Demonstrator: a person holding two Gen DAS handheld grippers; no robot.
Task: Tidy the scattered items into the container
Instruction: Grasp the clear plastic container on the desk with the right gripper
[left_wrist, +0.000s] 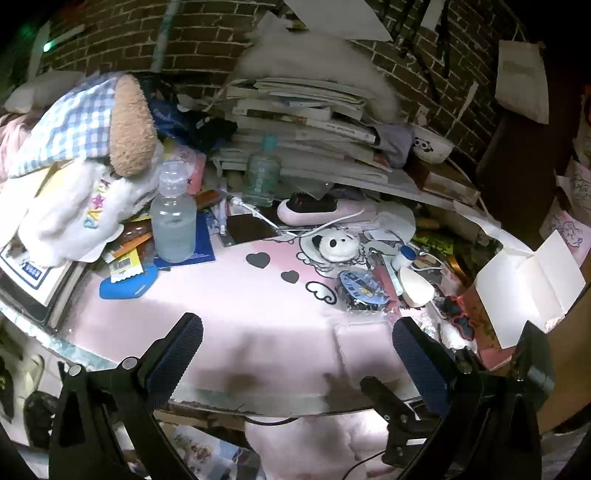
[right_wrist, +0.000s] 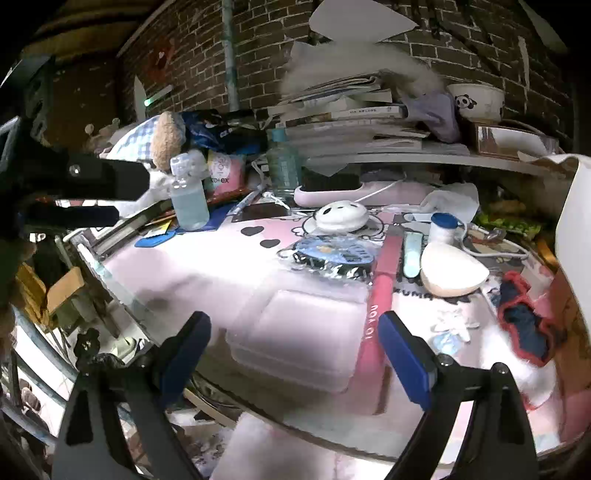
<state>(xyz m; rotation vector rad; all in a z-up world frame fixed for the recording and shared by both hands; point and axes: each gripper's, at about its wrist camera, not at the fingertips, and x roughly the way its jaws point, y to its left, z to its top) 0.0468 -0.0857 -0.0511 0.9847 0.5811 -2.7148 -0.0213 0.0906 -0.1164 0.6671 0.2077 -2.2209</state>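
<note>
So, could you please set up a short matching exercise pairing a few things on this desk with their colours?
Things:
1. phone case
2. panda bowl
3. sunglasses
4. tall bottle

Colours:
A. white with a black-and-white panda print
B. clear teal-green
C. solid blue
D. red frame with dark lenses

Pairs: 1-C, 2-A, 3-D, 4-B

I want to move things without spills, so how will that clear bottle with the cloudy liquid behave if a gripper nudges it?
The clear bottle stands upright, tall and narrow, so a high nudge would probably tip it. It looks mostly full, so likely heavy for its size. Its smooth round wall may slip or roll once down.
</note>
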